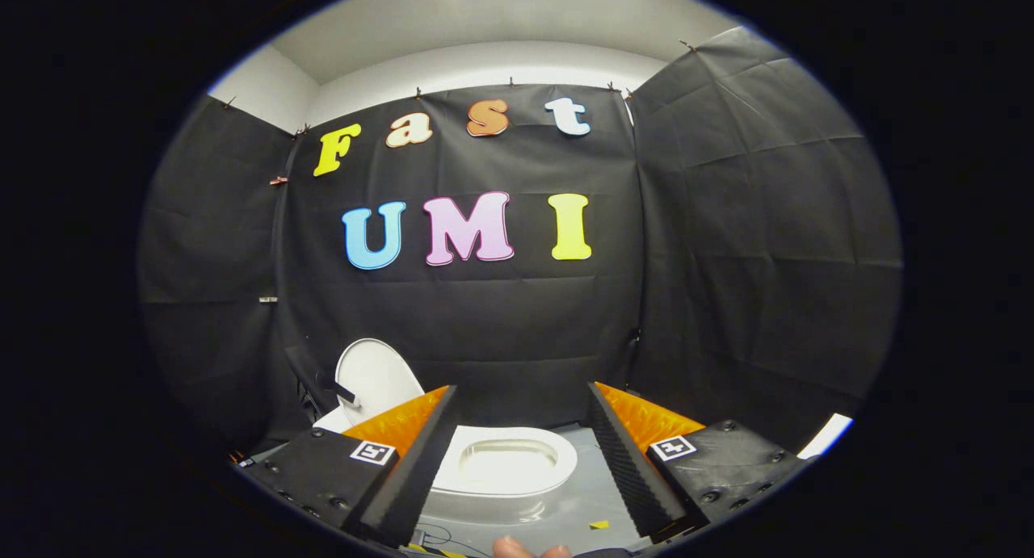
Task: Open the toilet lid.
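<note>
Wall (pixel 501 332): black cloth hung behind and to both sides of the toilet; it closes the booth in and leaves little room behind the bowl.
Floor (pixel 594 485): pale grey sheet under the toilet, bare on the side by the right-hand finger, with a small yellow scrap (pixel 598 525) lying near that finger's tip.
Toilet (pixel 505 465): white, seen from above and in front; the seat ring and the open bowl show between the fingers and a little beyond them.
Lid (pixel 373 378): white oval, standing upright behind the bowl and off toward the left-hand finger, close to the wall. Judged from this, it is already raised and the task looks near its end.
Gripper (pixel 525 461): fingers spread wide, nothing between them, touching neither lid nor seat; they sit above and short of the toilet.
Step in hand, as I judge it: drawing clear with the lid left standing.
How to do it well: draw straight back and up from the toilet, fingers kept apart, so that neither one clips the seat ring or knocks the lid forward.
Watch: whether the lid rests past its balance point or against the wall cannot be told, so stay clear of it.
Fingertips (pixel 517 548): a person's, just showing beneath the gripper, nearer than the toilet.
</note>
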`<control>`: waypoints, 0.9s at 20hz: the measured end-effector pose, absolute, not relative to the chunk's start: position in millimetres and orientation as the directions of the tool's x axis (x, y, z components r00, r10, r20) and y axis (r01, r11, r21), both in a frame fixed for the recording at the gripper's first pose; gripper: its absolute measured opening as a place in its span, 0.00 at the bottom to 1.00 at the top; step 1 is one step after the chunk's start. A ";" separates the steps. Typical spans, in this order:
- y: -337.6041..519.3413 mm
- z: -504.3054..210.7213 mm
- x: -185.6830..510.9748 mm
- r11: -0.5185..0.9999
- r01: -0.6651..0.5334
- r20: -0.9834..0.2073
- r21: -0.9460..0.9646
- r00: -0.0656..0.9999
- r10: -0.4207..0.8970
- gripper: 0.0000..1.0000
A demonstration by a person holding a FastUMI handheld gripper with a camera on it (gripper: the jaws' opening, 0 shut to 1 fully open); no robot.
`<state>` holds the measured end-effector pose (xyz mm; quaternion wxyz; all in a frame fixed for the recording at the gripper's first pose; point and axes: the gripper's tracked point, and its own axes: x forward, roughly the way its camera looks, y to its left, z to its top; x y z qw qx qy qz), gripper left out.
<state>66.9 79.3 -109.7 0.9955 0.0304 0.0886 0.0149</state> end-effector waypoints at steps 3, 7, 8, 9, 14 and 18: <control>80.0 -110.7 64.9 0.999 -0.024 -0.171 0.045 0.985 0.032 0.99; 83.1 -113.0 66.3 0.999 -0.026 -0.165 0.032 0.986 0.031 0.99; 84.5 -114.6 65.7 0.999 -0.029 -0.170 0.033 0.985 0.035 0.99; 86.1 -116.4 64.9 0.999 -0.031 -0.174 0.035 0.984 0.037 0.99; 93.4 -117.2 63.2 0.999 -0.038 -0.170 0.027 0.984 0.042 0.99; 96.9 -119.3 62.9 0.999 -0.046 -0.171 0.022 0.984 0.049 0.98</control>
